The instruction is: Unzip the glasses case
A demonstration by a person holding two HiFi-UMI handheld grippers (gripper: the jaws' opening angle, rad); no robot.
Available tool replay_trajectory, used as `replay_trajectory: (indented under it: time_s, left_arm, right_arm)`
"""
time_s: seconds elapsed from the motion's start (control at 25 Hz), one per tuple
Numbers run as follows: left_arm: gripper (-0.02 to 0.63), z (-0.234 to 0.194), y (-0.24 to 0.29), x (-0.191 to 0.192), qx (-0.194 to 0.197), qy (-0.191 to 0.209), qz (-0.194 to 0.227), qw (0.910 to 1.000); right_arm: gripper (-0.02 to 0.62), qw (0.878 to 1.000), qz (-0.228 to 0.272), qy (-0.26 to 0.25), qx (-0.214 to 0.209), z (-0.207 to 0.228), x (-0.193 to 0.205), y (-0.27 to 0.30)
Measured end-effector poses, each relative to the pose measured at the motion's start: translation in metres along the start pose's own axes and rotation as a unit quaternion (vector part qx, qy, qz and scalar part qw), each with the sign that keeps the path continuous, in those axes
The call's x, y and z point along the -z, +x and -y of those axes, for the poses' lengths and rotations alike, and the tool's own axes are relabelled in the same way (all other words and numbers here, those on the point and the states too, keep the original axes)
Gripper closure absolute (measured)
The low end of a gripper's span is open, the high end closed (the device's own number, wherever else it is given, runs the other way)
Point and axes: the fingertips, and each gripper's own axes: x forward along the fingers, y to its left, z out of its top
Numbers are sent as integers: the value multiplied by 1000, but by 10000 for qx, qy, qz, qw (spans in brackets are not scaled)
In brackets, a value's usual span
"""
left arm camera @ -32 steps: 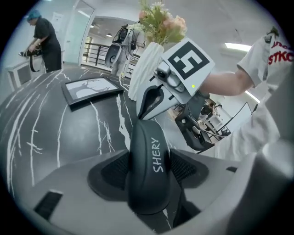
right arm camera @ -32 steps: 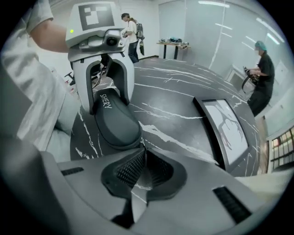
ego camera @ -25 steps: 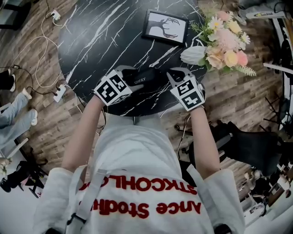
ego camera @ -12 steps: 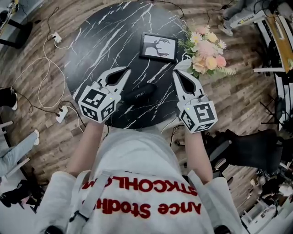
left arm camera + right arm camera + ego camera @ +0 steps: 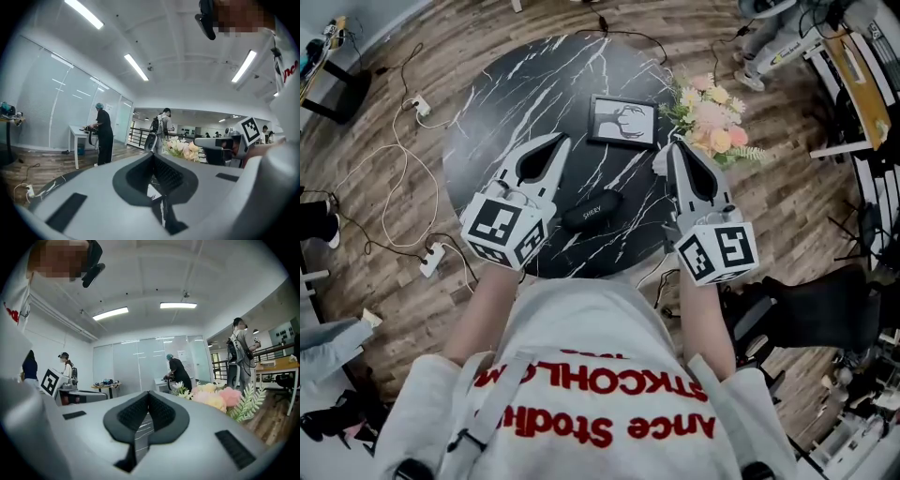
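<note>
Overhead, looking steeply down on a round black marble-patterned desk (image 5: 516,103) veined with white, set on a wood-plank floor (image 5: 787,192). Near the desk's front edge, lying flat and a little slanted: a slim black oval glasses case (image 5: 592,210) with a smooth matte shell and small pale lettering, zip too small to make out, between the two tools in the picture yet touched by neither. To its left, held in a hand, the left tongs (image 5: 562,140): pale grey moulded plastic tapering to a point, capped at the rear by a cube of black-and-white square markers, clenched on nothing. To its right, the right tongs (image 5: 675,148), same grey wedge shape and marker cube, likewise clamped tight and empty. Seen along the left tongs (image 5: 152,155), ribbed black rubbery pads pressed together at the tip, leaving only a teardrop hollow behind. Seen along the right tongs (image 5: 148,393), much the same: textured dark pads meeting in a thin seam, nothing caught. Behind the case, lying flat, a rectangular black-framed picture (image 5: 622,122) with a pale print; just beside that, at the desk's right rim, a soft bunch of pink, cream and yellow flowers (image 5: 710,117) with green fronds. On the floor at left, a white power strip (image 5: 431,259).
</note>
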Motion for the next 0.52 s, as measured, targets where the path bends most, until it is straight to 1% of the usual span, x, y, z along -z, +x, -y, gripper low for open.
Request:
replay_trajectory:
  time_s: [0.12,0.28,0.52]
  left_arm:
    - [598,-1,-3,-7,-64,96,82,9999]
    - [598,-4,-6,-14,-99,127,197,9997]
    - [598,-6,-7,-18,-83,154,207,9996]
  right_arm:
    - [580,10000,57,-60,31,-3,-7,-2]
    - [580,9998,122,-137,14,-7,-14,-4]
    - [578,9995,159,-271,-25,-15,-18,-3]
